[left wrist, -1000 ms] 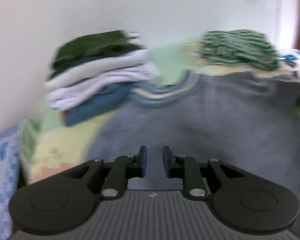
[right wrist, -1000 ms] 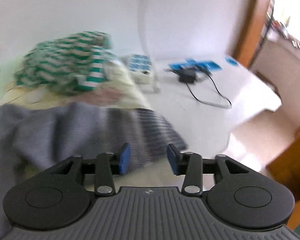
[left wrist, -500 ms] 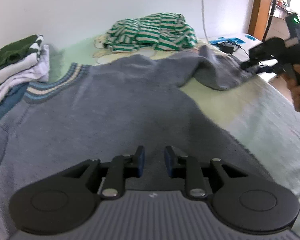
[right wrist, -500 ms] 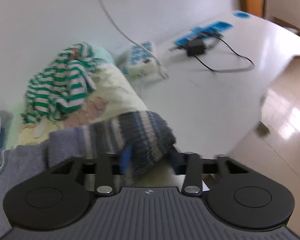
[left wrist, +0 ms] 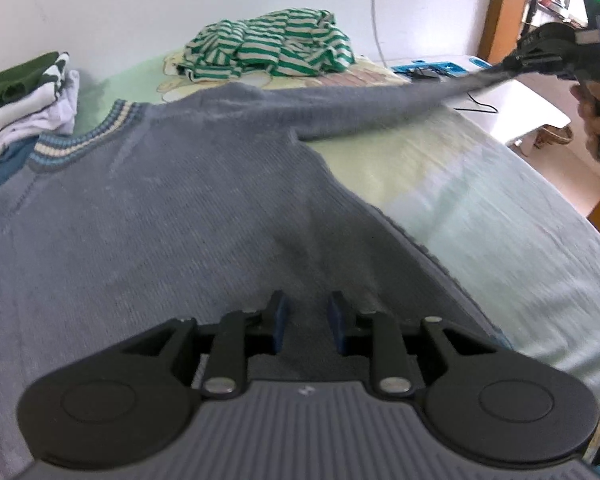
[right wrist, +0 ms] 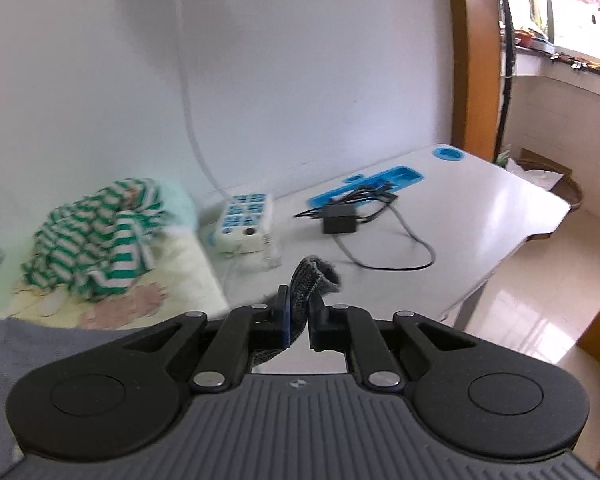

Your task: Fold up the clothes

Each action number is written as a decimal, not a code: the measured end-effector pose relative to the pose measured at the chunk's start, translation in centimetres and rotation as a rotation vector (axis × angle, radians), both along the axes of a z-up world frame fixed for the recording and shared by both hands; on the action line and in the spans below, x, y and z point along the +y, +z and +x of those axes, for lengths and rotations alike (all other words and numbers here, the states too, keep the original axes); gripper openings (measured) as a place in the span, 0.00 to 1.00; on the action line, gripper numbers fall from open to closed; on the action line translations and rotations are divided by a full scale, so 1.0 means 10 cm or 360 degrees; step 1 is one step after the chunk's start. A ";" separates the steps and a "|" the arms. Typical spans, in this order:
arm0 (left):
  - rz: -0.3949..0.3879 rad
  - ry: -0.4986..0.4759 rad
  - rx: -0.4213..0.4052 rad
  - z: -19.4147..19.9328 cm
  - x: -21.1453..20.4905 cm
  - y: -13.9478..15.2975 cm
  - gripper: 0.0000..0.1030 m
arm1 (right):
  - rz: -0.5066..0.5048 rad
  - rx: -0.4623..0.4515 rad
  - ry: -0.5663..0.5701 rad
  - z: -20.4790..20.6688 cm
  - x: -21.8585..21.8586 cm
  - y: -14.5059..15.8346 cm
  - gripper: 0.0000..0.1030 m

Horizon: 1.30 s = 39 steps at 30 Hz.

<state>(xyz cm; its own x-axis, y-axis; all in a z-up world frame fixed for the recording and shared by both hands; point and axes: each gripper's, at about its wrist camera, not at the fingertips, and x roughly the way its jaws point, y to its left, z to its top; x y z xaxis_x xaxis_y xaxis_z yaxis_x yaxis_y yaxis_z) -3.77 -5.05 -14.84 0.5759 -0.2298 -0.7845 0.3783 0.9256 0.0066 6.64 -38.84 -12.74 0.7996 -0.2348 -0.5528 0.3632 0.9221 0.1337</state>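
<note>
currently the grey sweater (left wrist: 172, 216) lies flat, face up, across the bed (left wrist: 480, 216), collar toward the far edge. the right gripper (right wrist: 298, 322) pinches its sleeve cuff (right wrist: 314, 276), drawn taut past the bed's right edge. the left gripper (left wrist: 307, 320) hovers parted over the hem, holding nothing. likely the sleeve gets laid inward across the body.

The left tool (left wrist: 307, 322) hangs low with its jaws a little apart, gripping nothing. The right tool (right wrist: 299, 322) is raised out to the side, clamped on a sleeve cuff (right wrist: 310, 280); a hand (left wrist: 594, 116), seemingly, grips its handle.
</note>
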 end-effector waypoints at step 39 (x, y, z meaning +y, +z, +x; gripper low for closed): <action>-0.0079 0.0427 0.0192 -1.48 2.05 0.12 0.45 | -0.0151 0.0410 0.0864 -1.89 2.45 -0.36 0.46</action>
<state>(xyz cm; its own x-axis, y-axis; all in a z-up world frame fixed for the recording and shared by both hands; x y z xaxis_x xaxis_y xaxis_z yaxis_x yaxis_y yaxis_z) -18.53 15.43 -13.69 0.5244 -0.1218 -0.8427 0.1152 0.9908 -0.0715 -12.28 -14.32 -16.33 0.6620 0.1111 -0.7412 -0.1526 0.9882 0.0118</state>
